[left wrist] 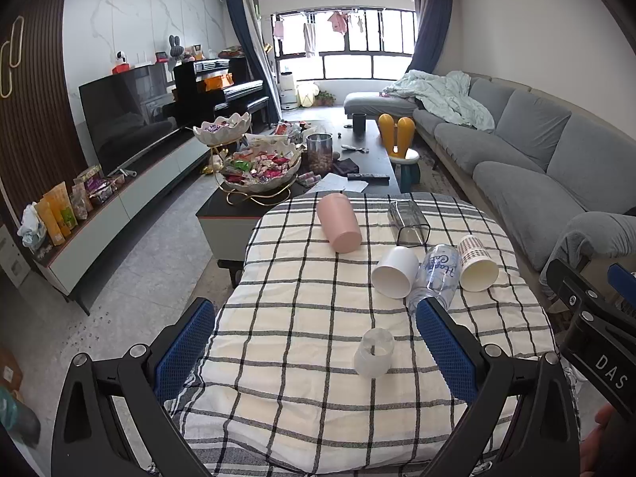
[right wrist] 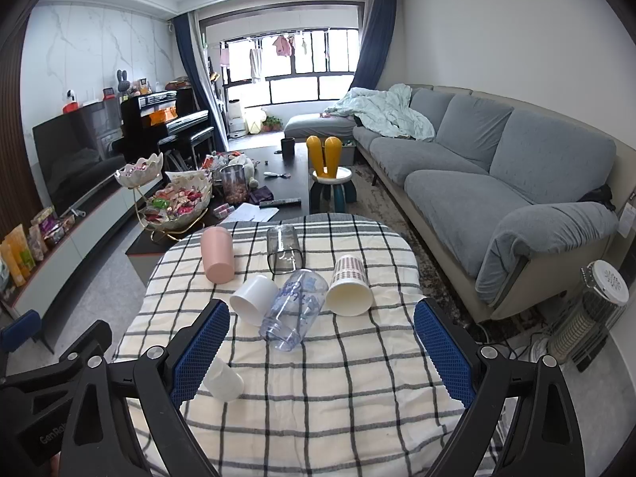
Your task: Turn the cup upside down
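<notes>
Several cups lie on their sides on a checked tablecloth (left wrist: 302, 318): a pink cup (left wrist: 338, 222), a smoky clear cup (left wrist: 408, 223), a white cup (left wrist: 395, 272), a clear printed cup (left wrist: 435, 274) and a patterned paper cup (left wrist: 476, 263). A small frosted cup (left wrist: 374, 351) stands mouth down nearest me, between the left gripper's fingers. The left gripper (left wrist: 316, 351) is open and empty above the cloth. The right gripper (right wrist: 322, 353) is open and empty; the clear printed cup (right wrist: 294, 310) lies just ahead of it, the frosted cup (right wrist: 224, 379) by its left finger.
A dark coffee table (left wrist: 381, 159) with snack bowls (left wrist: 258, 169) stands beyond the table. A grey sofa (right wrist: 497, 183) runs along the right. A TV (left wrist: 123, 115) and cabinet stand left. A small heater (right wrist: 592, 314) sits on the floor at right.
</notes>
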